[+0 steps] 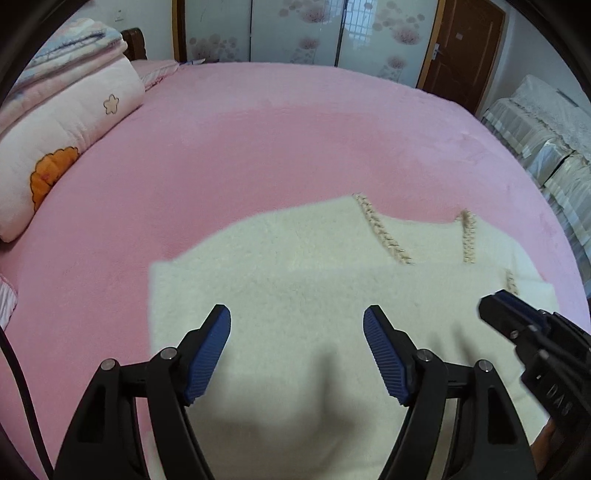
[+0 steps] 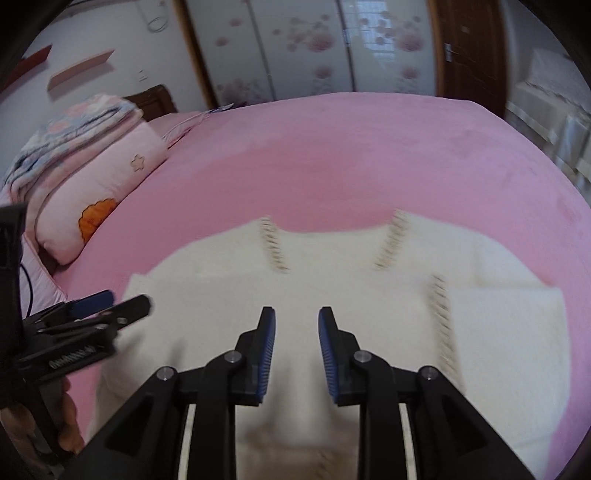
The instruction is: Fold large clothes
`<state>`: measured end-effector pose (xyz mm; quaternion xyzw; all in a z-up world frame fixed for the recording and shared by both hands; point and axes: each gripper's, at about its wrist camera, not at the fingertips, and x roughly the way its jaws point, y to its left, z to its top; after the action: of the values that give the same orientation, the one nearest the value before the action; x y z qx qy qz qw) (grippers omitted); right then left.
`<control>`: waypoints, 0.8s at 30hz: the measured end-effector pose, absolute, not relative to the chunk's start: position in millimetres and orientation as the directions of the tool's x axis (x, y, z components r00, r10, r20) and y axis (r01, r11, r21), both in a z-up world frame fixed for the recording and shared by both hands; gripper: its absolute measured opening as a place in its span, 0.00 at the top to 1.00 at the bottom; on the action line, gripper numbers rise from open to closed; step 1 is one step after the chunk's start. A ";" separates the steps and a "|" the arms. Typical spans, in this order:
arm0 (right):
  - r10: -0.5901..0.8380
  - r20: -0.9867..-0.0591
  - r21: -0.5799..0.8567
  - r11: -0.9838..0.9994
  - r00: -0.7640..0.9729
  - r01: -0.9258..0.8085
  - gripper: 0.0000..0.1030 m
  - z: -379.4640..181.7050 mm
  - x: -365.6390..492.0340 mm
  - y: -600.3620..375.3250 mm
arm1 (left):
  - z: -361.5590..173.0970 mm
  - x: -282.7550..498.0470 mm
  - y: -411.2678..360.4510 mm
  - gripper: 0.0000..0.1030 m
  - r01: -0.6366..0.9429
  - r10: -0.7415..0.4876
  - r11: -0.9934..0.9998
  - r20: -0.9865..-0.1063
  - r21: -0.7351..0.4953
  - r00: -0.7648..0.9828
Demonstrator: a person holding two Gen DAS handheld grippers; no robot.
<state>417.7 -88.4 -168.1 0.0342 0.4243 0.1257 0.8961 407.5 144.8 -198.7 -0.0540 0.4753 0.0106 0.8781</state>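
A cream fleece garment [image 1: 295, 280] with beige stitched trim lies flat on the pink bed [image 1: 258, 140], its neckline toward the far side; it also shows in the right wrist view [image 2: 332, 266]. My left gripper [image 1: 297, 325] is open wide and empty, just above the garment's near part. My right gripper [image 2: 296, 317] is open with a narrower gap, empty, above the garment's middle. The right gripper also shows at the right edge of the left wrist view [image 1: 506, 306]. The left gripper also shows at the left edge of the right wrist view [image 2: 110, 299].
Folded pink quilts and pillows [image 1: 62, 125] are stacked at the bed's left side. A floral sliding wardrobe [image 1: 314, 33] and a brown door [image 1: 469, 48] stand beyond the bed. Covered furniture [image 1: 546, 136] stands on the right.
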 end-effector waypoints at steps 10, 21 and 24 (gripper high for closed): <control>-0.017 -0.796 -0.082 0.993 0.605 -0.081 0.80 -224.4 472.6 -93.4 | -251.5 438.4 198.4 0.27 -0.178 0.027 0.982 -0.878 -0.067 0.479; -0.083 -0.789 -0.024 0.994 0.609 0.105 0.46 -242.0 457.9 -194.5 | -258.5 431.4 199.2 0.25 -0.135 0.039 0.990 -0.854 -0.037 0.519; -0.089 -0.792 -0.025 0.993 0.603 0.113 0.46 -240.7 458.0 -188.9 | -254.0 433.4 200.2 0.25 -0.137 0.021 0.989 -0.865 -0.055 0.501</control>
<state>458.0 -188.9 -240.7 0.0137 0.4417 -0.0565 0.8953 433.4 200.2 -254.0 -0.0581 0.4972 0.0455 0.8645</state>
